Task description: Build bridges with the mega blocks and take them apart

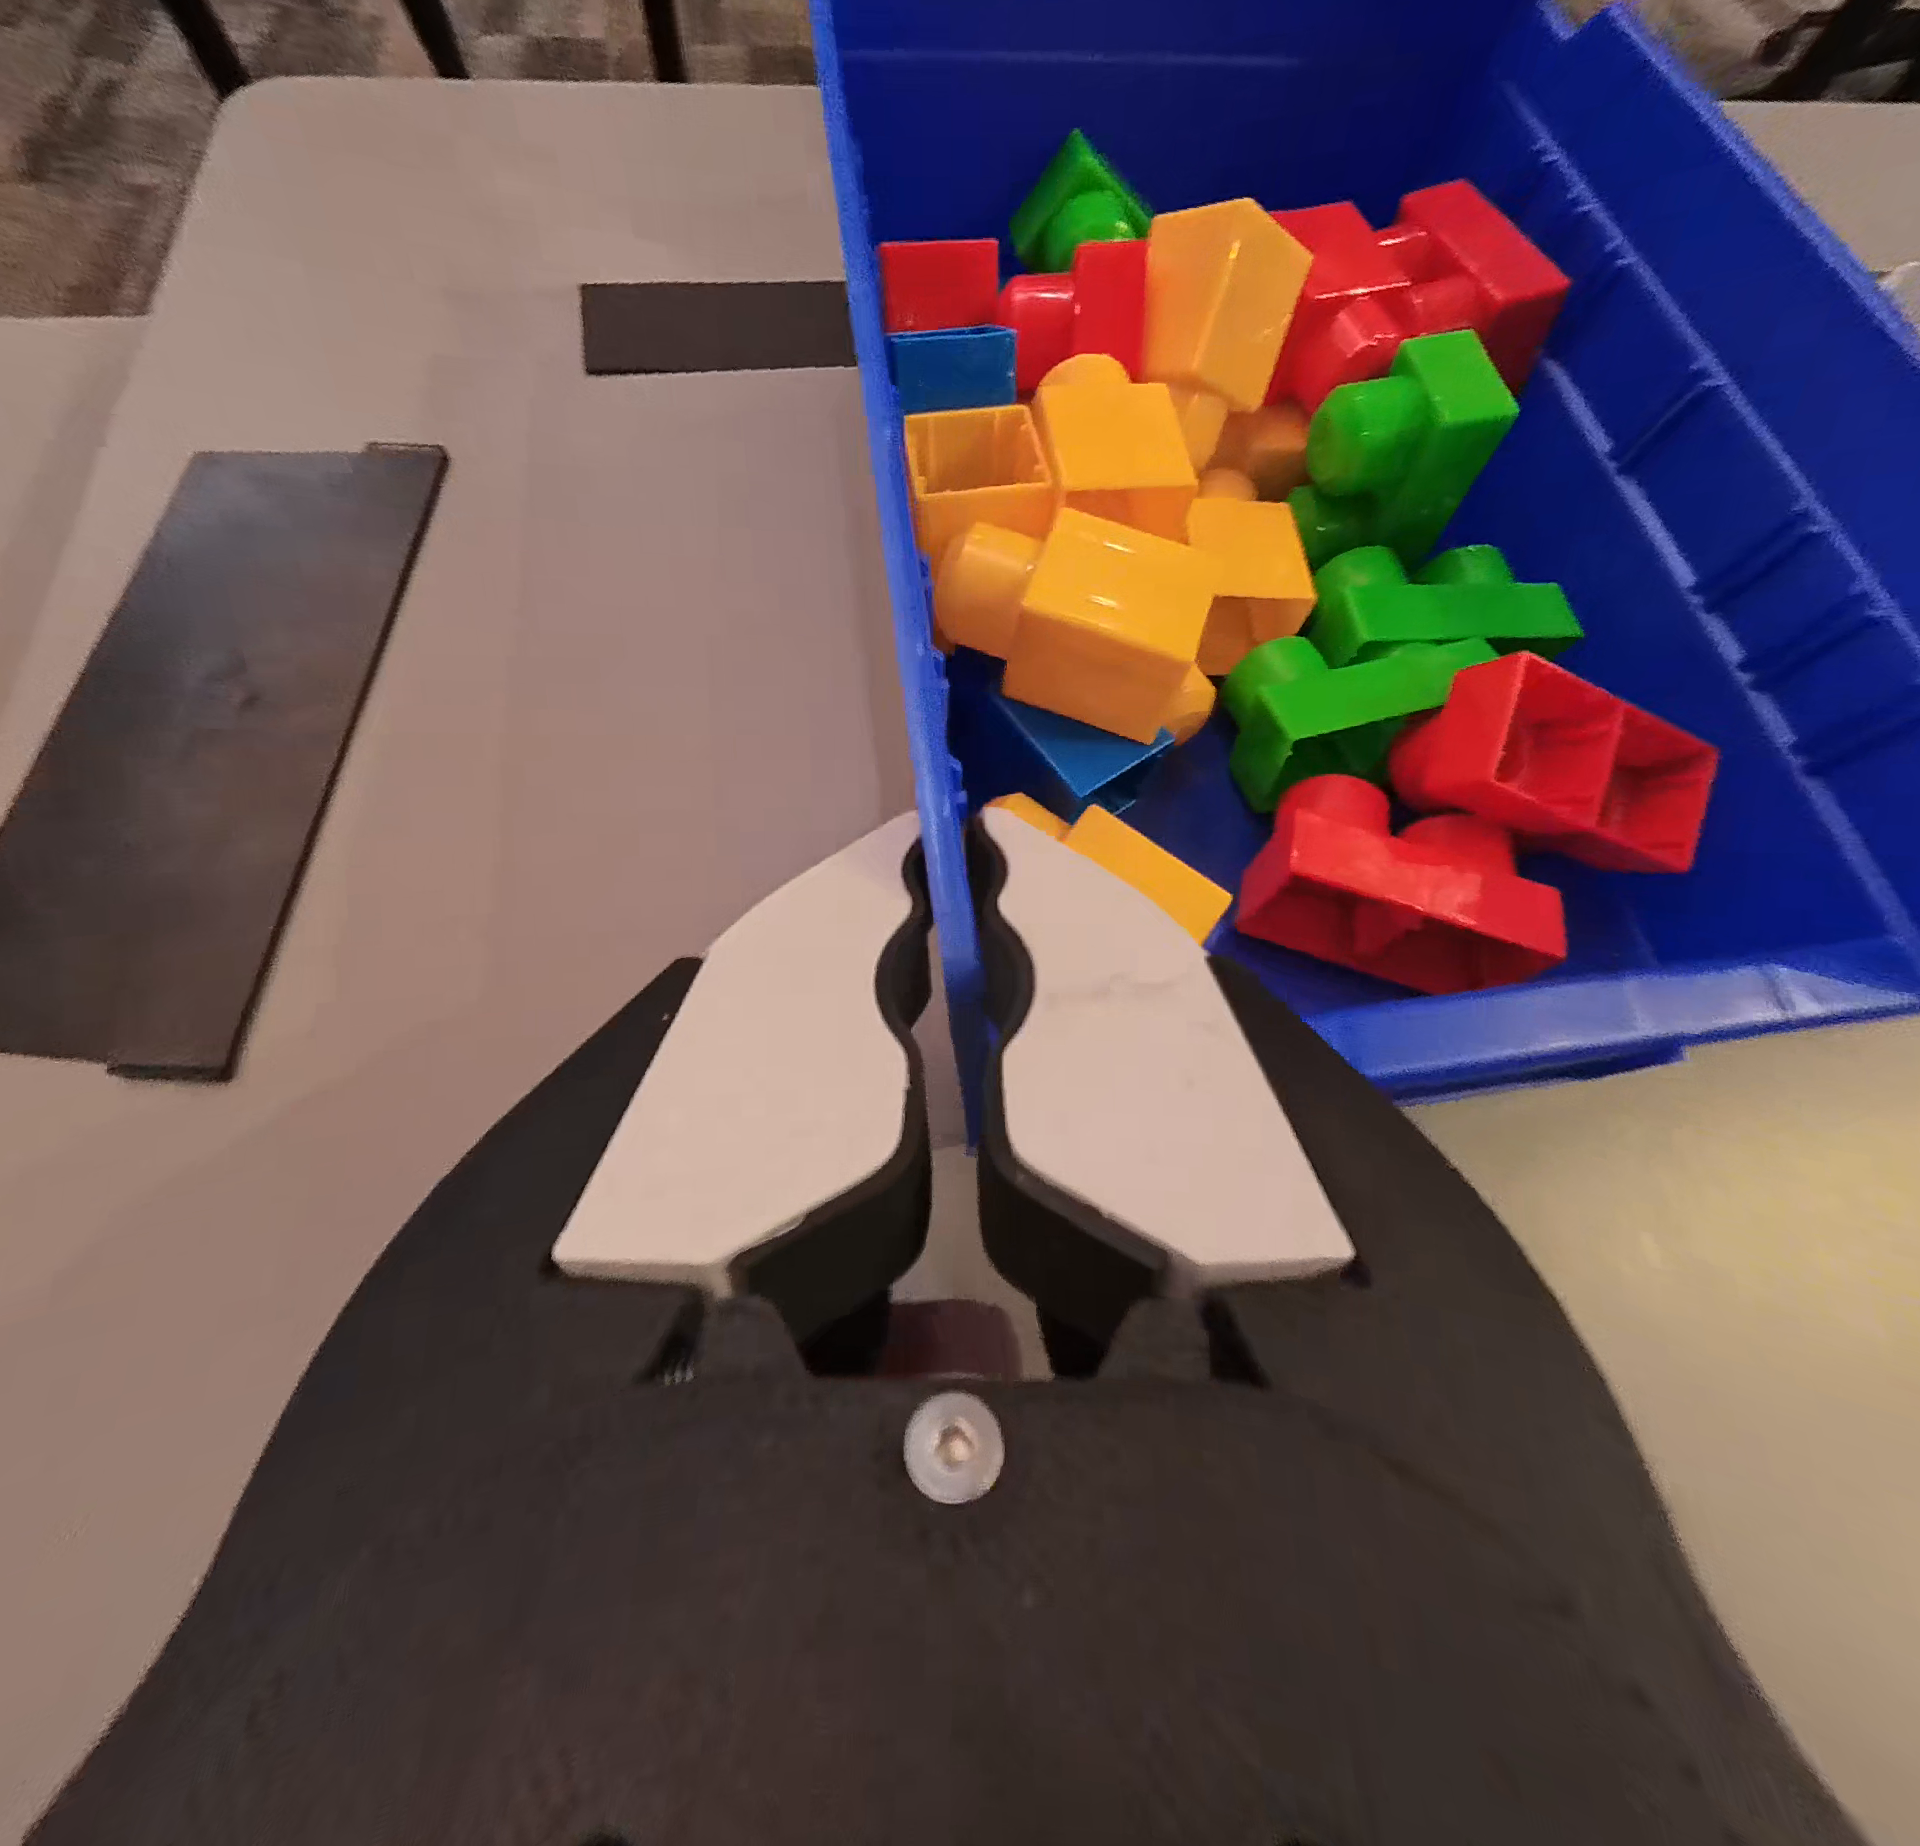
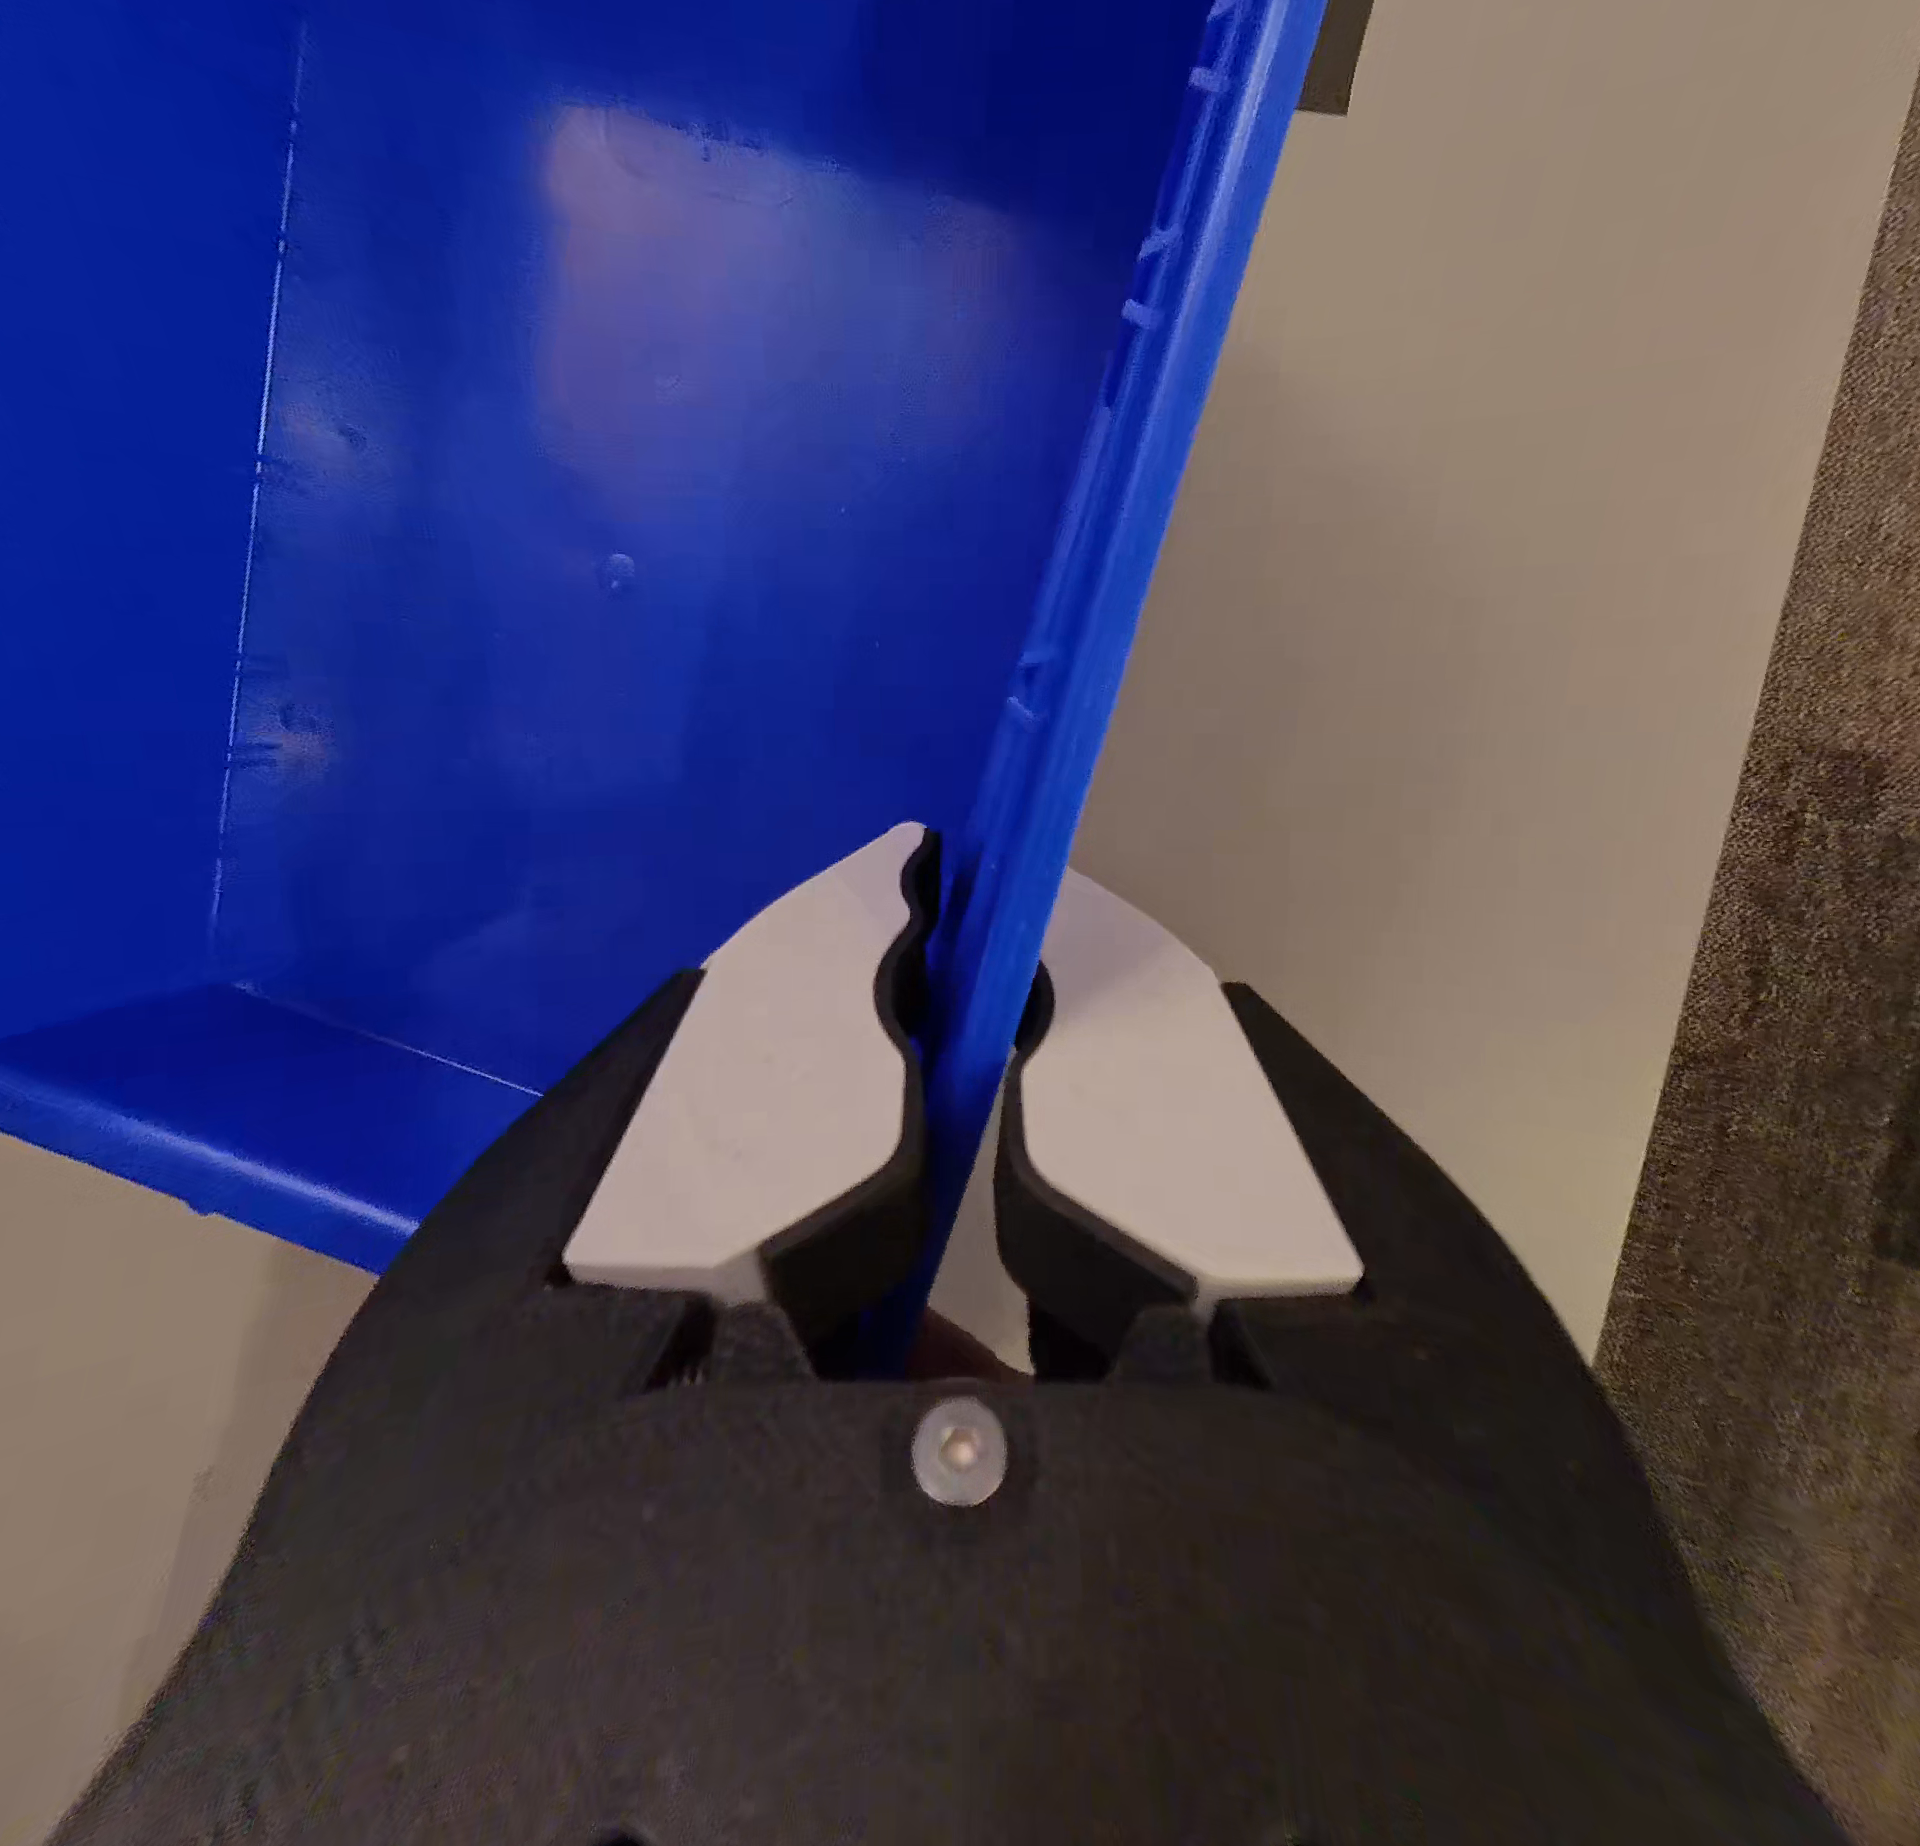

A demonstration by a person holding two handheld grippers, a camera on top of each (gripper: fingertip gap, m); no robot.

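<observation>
A: Start big. What about the room and the surface?

B: The surface (image 1: pixel 582 653) is pale grey, with patterned carpet beyond its far edge and dark furniture legs at the top of the left wrist view. Two dark flat strips lie on it: a long one (image 1: pixel 208 757) at the left, and a shorter one (image 1: pixel 717 326) that meets the outer side of the bin's wall.

A: And the bin?

B: A blue plastic bin (image 1: pixel 1714 508) stands on the surface, its long axis running away from the camera. One long wall has upright ribs inside.

A: Where are the mega blocks?

B: The mega blocks (image 1: pixel 1226 549) are heaped loose in the bin, yellow, red, green and a few blue, lying on their sides and pointing every way. None are joined into a bridge.

A: The hand-held grippers?

B: The left hand-held gripper (image 1: pixel 951 866) pinches the bin's left wall, one finger outside and one inside, the pads pressed on the plastic. The right hand-held gripper (image 2: pixel 971 882) is clamped the same way on the bin's wall (image 2: pixel 1101 570) in its own view, where the bin's inside looks bare blue.
</observation>
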